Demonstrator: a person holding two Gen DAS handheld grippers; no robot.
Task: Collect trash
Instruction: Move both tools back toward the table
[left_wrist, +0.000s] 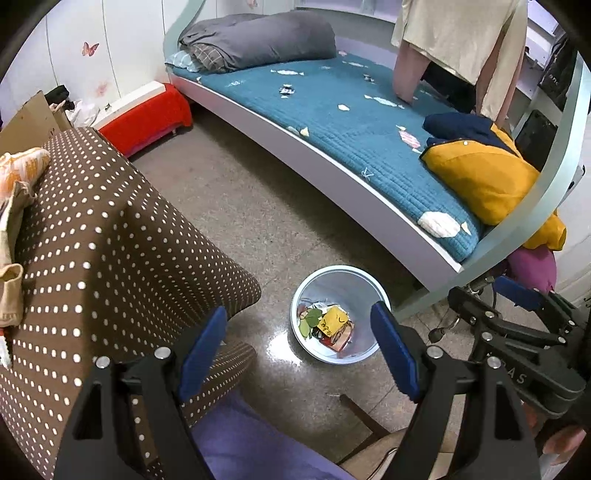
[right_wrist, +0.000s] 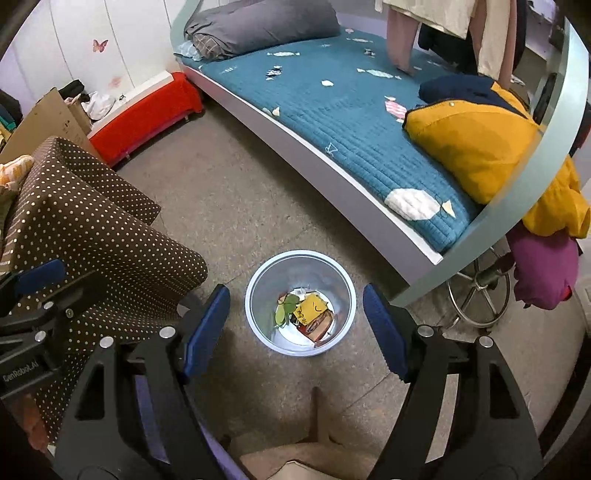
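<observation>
both wide, nothing held: left gripper (left_wrist: 299, 350), right gripper (right_wrist: 295, 325). bin (right_wrist: 258, 325) on floor at 12 o'clock of right jaws, trash (right_wrist: 308, 314) inside. best to lift clear before seeking more.

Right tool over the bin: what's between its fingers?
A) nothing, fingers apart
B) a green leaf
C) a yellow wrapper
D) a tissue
A: in the right wrist view the right tool stands open with only the bin and floor showing between its fingers; the yellow wrapper and green leaf lie down inside the bin.
</observation>
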